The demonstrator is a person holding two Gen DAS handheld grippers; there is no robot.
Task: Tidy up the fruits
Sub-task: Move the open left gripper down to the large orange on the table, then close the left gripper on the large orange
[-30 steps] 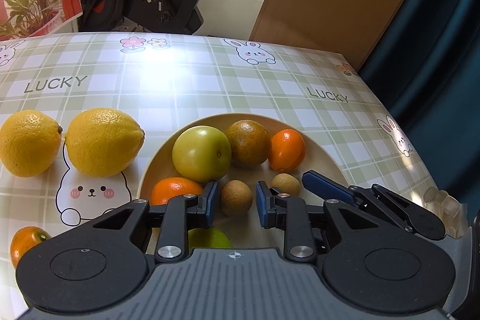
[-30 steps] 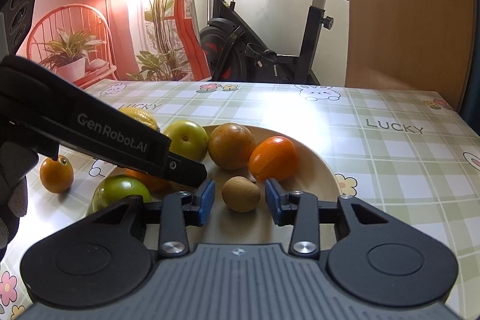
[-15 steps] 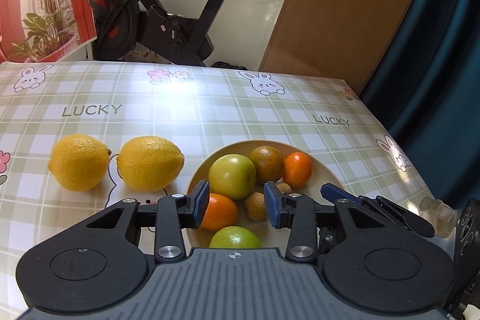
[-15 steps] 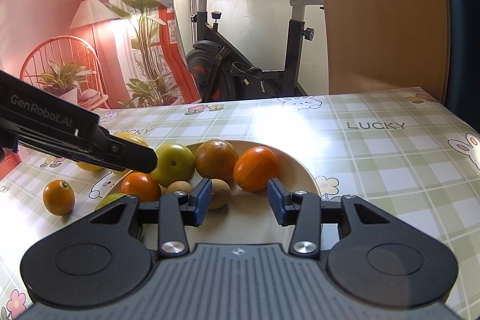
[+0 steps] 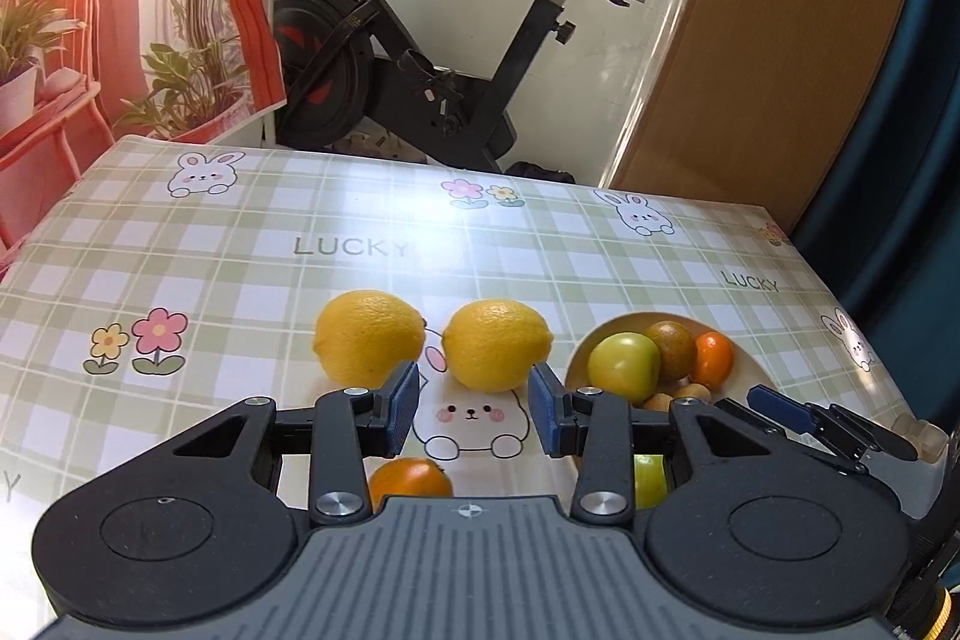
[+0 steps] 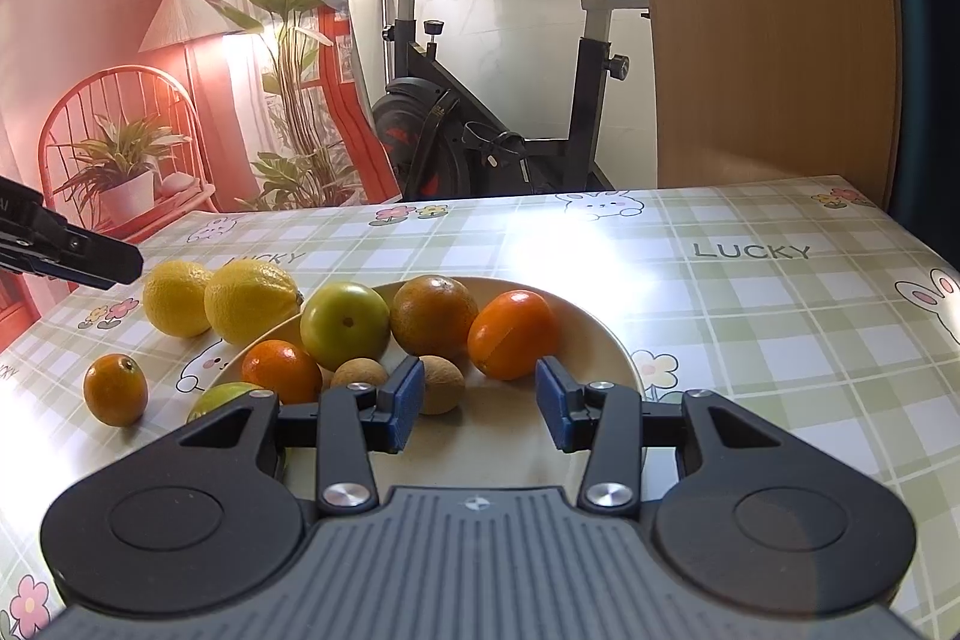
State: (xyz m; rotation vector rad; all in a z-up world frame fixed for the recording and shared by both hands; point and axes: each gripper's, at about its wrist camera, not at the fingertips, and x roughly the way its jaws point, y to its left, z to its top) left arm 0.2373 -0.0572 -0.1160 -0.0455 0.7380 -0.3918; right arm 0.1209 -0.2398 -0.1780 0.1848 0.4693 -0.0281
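Tablecloth (image 5: 240,244): 2 lemons (image 5: 497,343) lie w/ tips sideways, end-to-end.

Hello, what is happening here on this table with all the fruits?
A person holds a gripper in each hand and is sorting fruit into a plate. The left gripper is open and empty, hovering in front of two lemons that lie on the tablecloth. The right gripper is also open and empty, above the plate, which holds several fruits. A small orange fruit lies on the cloth, outside the plate.
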